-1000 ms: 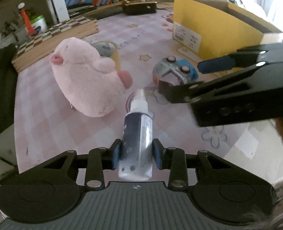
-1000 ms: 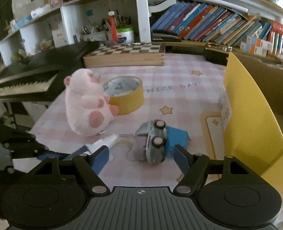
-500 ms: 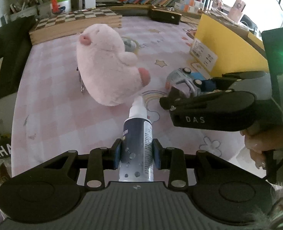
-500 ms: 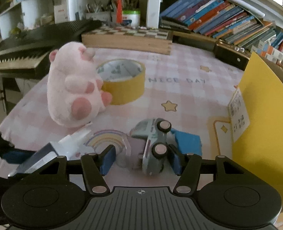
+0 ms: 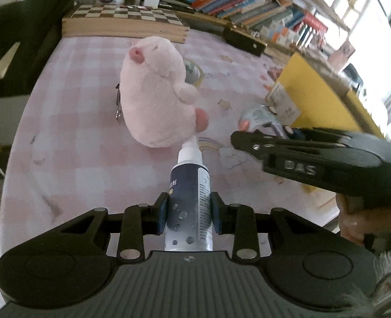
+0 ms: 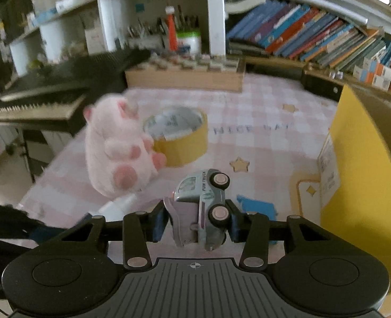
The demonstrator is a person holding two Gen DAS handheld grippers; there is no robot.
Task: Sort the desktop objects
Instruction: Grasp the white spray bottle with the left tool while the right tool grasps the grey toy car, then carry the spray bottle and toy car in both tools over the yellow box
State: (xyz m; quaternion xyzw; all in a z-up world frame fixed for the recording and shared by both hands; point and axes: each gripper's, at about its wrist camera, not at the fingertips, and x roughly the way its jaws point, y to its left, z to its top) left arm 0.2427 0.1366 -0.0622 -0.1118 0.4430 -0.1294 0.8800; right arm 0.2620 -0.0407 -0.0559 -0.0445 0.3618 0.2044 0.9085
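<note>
Pink gingham cloth (image 5: 70, 137) is covering the desk we are working over, and we are reading it from the left edge across. Farthest left, a black keyboard (image 6: 49, 98) is standing off the desk's edge, with a wooden chessboard box (image 5: 124, 23) lying behind the cloth's far side. Next, the pink plush pig (image 5: 157, 98) is sitting upright on the cloth, and a yellow tape roll (image 6: 179, 135) is lying flat just behind it, touching its side in the right wrist view.

We are gripping a spray bottle (image 5: 189, 201) in the left gripper (image 5: 189, 212); its blue pads are pressing the dark label on both sides, and the white nozzle is pointing forward, ending just short of the pig's foot as the left camera sees it. The bottle is lying along the fingers, raised off the cloth.

Moving right, we are clamping the toy truck (image 6: 203, 206) in the right gripper (image 6: 196, 222). The fingers are closed narrowly on its body, one pad against the roof and the other against the underside, so the truck is lying on its side with two wheels facing us. A blue piece (image 6: 256, 206) is showing just beyond the right finger; we cannot tell what it is.

Farthest right, a yellow cardboard box (image 6: 360, 175) is standing on the cloth, its white label facing the truck.
</note>
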